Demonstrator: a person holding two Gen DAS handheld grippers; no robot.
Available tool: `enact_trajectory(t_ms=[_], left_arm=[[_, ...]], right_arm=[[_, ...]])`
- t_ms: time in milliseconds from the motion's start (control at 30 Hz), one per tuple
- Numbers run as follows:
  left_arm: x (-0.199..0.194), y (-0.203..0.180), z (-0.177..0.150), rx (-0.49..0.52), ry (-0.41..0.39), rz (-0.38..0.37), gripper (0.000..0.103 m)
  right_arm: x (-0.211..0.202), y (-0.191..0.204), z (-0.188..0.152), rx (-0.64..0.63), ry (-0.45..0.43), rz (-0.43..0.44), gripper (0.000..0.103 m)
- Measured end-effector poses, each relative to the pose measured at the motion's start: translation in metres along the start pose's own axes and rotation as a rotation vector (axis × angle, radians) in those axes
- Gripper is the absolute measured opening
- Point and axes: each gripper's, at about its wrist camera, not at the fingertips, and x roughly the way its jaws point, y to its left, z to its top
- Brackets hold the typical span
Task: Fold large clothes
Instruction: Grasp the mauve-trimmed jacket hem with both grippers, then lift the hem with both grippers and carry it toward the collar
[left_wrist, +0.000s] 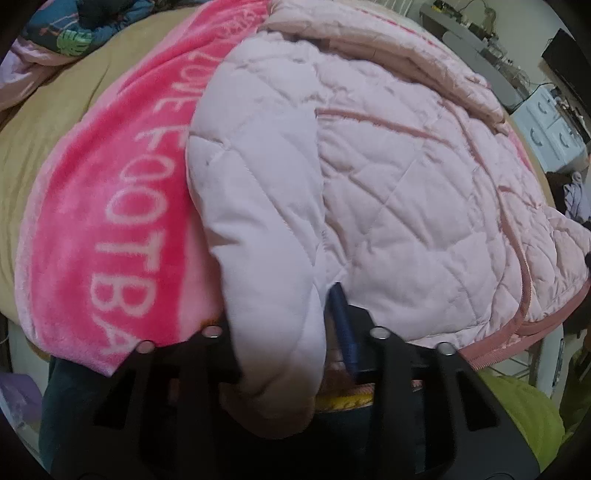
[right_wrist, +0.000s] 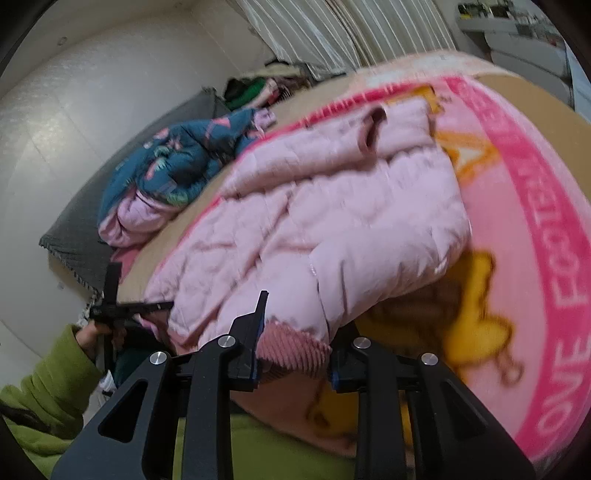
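Left gripper (left_wrist: 291, 332) pinches the jacket (left_wrist: 388, 177) sleeve; right gripper (right_wrist: 295, 350) pinches its ribbed cuff (right_wrist: 291, 341). Judged soft, bulky, light; grip at seams.

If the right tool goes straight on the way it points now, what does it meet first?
Most likely the pink quilted jacket itself. The right tool already grips its ribbed cuff, and the padded body lies directly ahead on the pink blanket. Depth is unclear in this blurred fisheye view.
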Motion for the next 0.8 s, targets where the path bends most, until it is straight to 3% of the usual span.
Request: enact_trajectory(t_ms=[200,567,800], left_arm=[[-0.027,-0.002,0.007,-0.042,-0.103,-0.048,0.011],[-0.082,-0.024,0.044,-0.057,-0.292,-0.138,0.010],[-0.098,-0.043,0.070,-0.067,-0.379,-0.144,0.010]], right_arm=[[-0.005,0.000,0.021,-0.026,-0.069,0.011,0.024],[-0.009,-0.004,0.052,-0.027,-0.156,0.017,0.024],[-0.011,-0.010,0.068,0.002,-0.198,0.019,0.023]])
